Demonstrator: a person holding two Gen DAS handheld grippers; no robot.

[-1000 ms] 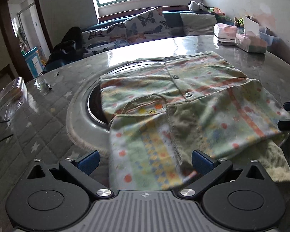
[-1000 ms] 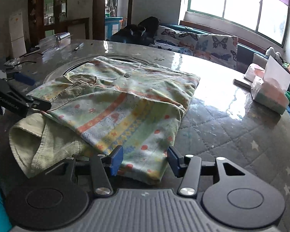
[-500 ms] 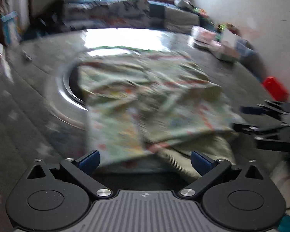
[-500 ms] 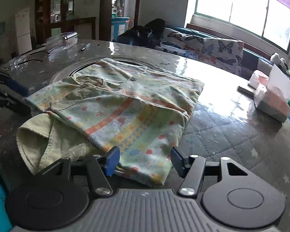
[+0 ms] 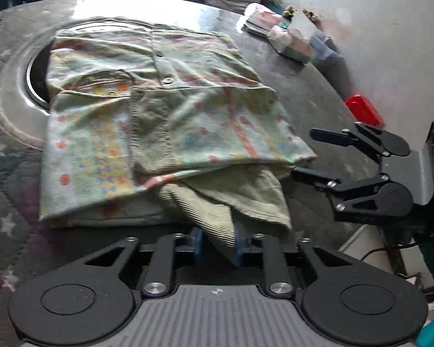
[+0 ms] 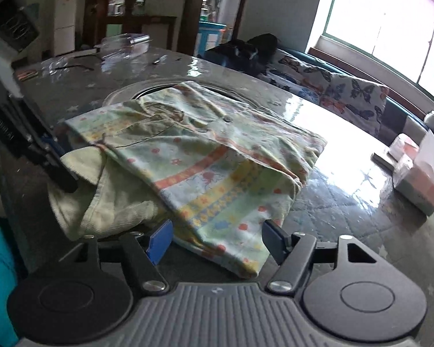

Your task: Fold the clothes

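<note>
My left tongs (image 5: 216, 241) have just clamped the shirt's ribbed cuff (image 5: 217, 217) to lift it, while my right tongs (image 6: 215, 238) widen around the hem (image 6: 234, 248) on the bench (image 6: 347, 202).

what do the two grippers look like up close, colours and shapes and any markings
Both are matte black. The left gripper and right gripper each have blue pads on black linkage bars with silver pivot screws, two round black discs, and a grey ribbed plate bearing a small pale emblem. Seen from the side, the left one shows pale lettering, too blurred to read. A thin black cable trails below the right one.
</note>
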